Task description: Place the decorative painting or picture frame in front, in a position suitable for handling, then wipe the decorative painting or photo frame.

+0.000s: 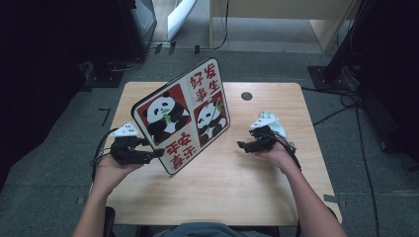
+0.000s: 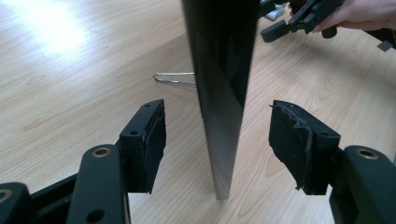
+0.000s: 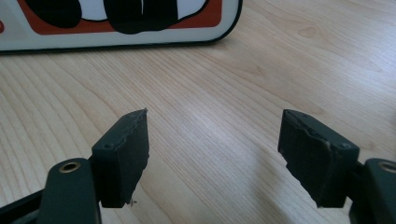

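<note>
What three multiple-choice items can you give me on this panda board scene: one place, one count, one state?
1. Where does the panda board stand?
A. on the wooden table
B. on the floor
C. on a chair

2. How many pandas does it show?
A. one
B. two
C. four

3. How is the left hand-held gripper?
A. shut beside the board
B. open, board edge between the jaws
C. lying flat on the board

Answers: 1 A, its lower edge rests on the wood. 2 B, two red panels each hold one. 3 B, both pads stand clear of the edge.
</note>
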A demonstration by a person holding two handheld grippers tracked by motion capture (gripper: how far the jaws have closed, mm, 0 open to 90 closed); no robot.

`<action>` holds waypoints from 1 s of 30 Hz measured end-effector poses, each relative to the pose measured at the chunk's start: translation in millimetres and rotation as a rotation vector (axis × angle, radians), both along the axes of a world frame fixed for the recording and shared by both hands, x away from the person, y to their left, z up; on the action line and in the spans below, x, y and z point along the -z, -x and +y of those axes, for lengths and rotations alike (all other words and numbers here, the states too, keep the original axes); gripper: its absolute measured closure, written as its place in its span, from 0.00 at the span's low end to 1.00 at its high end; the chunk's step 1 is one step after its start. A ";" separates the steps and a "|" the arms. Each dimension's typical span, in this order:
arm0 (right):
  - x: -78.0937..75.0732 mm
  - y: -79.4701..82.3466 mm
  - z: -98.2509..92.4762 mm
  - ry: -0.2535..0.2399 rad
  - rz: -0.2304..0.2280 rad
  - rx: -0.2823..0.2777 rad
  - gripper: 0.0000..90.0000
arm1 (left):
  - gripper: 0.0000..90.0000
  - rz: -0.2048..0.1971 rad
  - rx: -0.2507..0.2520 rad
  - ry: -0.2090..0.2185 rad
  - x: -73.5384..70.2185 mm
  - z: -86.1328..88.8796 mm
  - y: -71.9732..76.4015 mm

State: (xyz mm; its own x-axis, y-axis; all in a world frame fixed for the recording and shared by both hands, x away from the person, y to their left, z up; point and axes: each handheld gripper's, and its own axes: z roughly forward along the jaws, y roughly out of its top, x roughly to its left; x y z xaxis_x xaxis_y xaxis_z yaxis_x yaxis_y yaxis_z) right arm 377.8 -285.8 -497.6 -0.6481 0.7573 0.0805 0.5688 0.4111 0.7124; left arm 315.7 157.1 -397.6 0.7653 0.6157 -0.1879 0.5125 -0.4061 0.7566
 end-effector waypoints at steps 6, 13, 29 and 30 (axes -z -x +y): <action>-5.2 0.2 -9.7 -0.028 -0.026 0.022 0.30 | 0.41 -0.002 -0.002 0.017 1.2 0.2 -1.3; -9.8 -1.3 -17.4 -0.013 -0.032 0.042 0.32 | 0.41 0.002 0.007 0.013 1.8 1.7 -2.4; -13.5 -5.0 -45.6 -0.012 -0.059 0.123 0.37 | 0.41 0.008 0.004 0.027 5.8 -0.9 -2.7; -13.6 -5.0 -47.7 -0.019 -0.054 0.134 0.37 | 0.42 0.006 0.001 0.016 6.4 -1.2 -3.9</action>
State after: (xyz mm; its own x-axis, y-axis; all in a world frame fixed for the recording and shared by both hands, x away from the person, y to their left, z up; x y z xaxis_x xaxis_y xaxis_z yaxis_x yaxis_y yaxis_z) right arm 382.8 -333.4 -484.1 -0.5452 0.8358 0.0638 0.5786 0.3201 0.7502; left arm 319.6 155.9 -404.0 0.7647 0.6119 -0.2023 0.5168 -0.3946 0.7597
